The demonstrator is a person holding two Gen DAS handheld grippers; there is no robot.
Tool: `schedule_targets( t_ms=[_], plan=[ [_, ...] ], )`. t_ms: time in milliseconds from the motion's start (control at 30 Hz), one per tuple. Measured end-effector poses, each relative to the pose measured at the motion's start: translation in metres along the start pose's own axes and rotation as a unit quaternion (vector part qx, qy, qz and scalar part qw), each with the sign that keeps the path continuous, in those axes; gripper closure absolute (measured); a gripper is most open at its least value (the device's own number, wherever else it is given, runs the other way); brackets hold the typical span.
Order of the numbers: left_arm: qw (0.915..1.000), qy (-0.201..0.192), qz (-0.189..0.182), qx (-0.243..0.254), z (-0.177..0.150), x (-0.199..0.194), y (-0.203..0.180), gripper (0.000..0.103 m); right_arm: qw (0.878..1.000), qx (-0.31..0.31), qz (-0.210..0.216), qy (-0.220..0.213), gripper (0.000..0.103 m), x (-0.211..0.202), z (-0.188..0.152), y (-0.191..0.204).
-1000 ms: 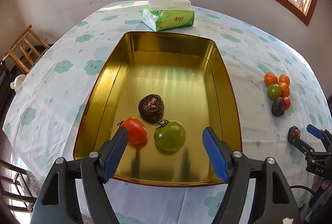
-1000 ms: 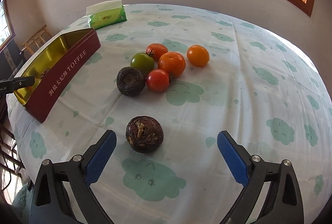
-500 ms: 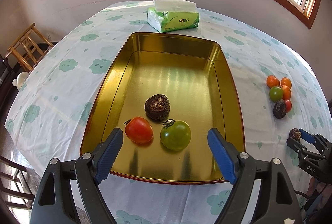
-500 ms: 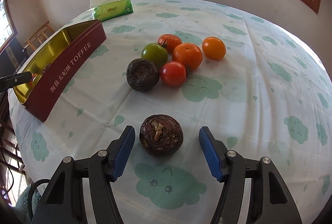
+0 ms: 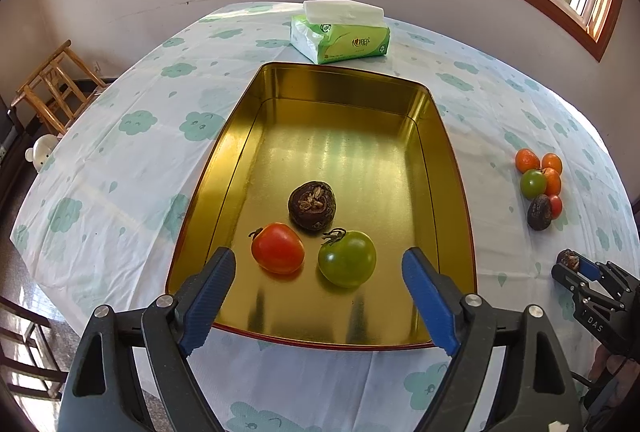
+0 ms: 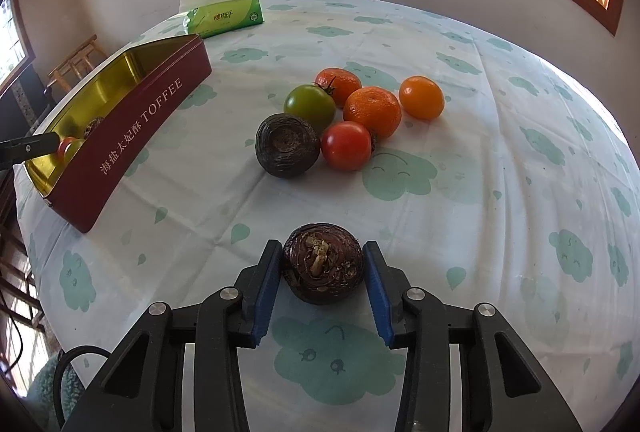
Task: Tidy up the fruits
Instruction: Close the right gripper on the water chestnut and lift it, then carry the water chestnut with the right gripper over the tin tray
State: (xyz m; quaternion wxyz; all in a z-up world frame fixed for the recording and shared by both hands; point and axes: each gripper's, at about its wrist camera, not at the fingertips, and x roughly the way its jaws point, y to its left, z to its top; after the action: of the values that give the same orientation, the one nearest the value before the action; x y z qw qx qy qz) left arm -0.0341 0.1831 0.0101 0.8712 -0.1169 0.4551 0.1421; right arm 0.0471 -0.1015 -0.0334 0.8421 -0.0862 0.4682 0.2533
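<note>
The right gripper point(image 6: 323, 274) has just been closing, and its two blue pads now sit against the left and right sides of a dark brown water chestnut point(image 6: 323, 268), clamping it. The chestnut rests on the cloud-print tablecloth point(image 6: 500, 192) near the table's near edge, stem scar facing up.

Farther in, toward the middle of the table, six more fruits sit bunched together and touching: another dark chestnut point(image 6: 287, 145), a red tomato point(image 6: 346, 145), a green tomato point(image 6: 310, 106), and three oranges point(image 6: 372, 111) behind them.

The left gripper point(image 5: 318, 290) has just been opening; its jaws stand wide apart and hold nothing. It hangs over the near end of the gold-lined toffee tin point(image 5: 452, 184), with nothing touching its pads. Inside the tin, near that same end, lie a red tomato point(image 5: 277, 248), a green tomato point(image 5: 347, 258) and a dark chestnut point(image 5: 312, 205), close together in a triangle. The rest of the tin's floor is bare metal.

The tin sits along the table's left side as the right camera sees it, its red outer wall lettered TOFFEE. A green tissue pack point(image 5: 340, 36) lies just beyond the tin's far end, close to the table's far edge.
</note>
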Motion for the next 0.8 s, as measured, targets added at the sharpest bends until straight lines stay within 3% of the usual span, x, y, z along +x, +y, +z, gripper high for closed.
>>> schedule_targets(
  t_ms=[400, 800],
  plan=[
    [0.9998, -0.016, -0.003, -0.014, 0.003, -0.012, 0.013, 0.018, 0.999, -0.020, 0.009, -0.028, 0.061, -0.015, 0.020, 0.017],
    [0.9973, -0.037, 0.017, -0.062, 0.004, -0.031, 0.057, 0.017, 0.990, -0.097, 0.082, -0.063, 0.061, -0.023, 0.065, 0.106]
  ],
)
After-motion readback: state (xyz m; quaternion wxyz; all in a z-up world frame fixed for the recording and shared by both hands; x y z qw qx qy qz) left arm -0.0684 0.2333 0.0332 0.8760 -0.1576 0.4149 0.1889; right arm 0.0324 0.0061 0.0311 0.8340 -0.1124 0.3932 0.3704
